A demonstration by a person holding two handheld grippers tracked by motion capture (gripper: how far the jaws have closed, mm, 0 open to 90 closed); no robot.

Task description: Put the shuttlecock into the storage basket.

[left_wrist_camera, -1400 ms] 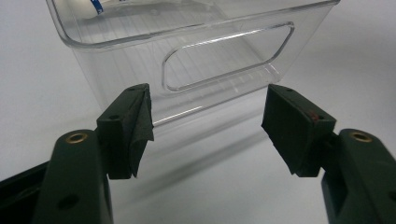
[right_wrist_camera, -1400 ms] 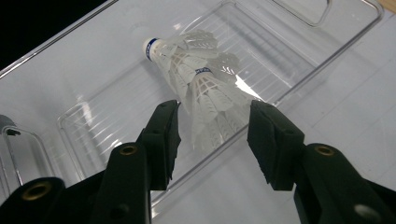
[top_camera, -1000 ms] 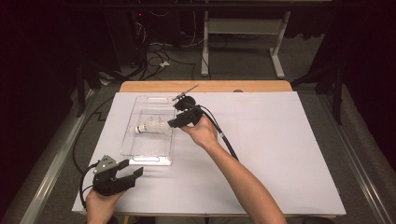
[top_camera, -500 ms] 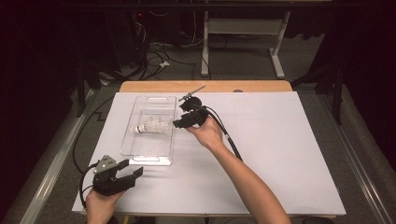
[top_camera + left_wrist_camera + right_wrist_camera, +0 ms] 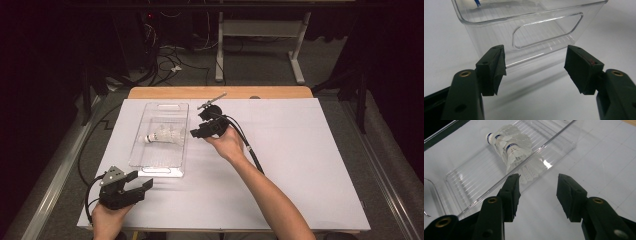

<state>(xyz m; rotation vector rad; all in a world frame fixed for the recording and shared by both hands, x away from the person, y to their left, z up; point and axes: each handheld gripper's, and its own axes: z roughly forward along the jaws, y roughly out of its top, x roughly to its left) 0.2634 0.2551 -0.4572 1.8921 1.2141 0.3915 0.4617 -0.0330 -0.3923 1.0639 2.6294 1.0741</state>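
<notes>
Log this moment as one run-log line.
right gripper: open, empty, beside clear tray | shuttlecocks: lying in tray | left gripper: open, empty, near tray's front end

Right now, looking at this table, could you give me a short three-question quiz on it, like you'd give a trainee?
1. True or false: the shuttlecocks lie inside the clear tray.
2. Which gripper is nearer the shuttlecocks: A, the left gripper, or B, the right gripper?
3. Fill in: the left gripper's jaws, seen in its own view, face the tray's end wall with the ______ cut-out.

Key:
1. True. They lie on their sides, bunched together, on its ribbed floor.
2. B. It hovers open beside the tray's long wall, holding nothing.
3. Handle. That gripper is open too, apart from the tray.
</notes>
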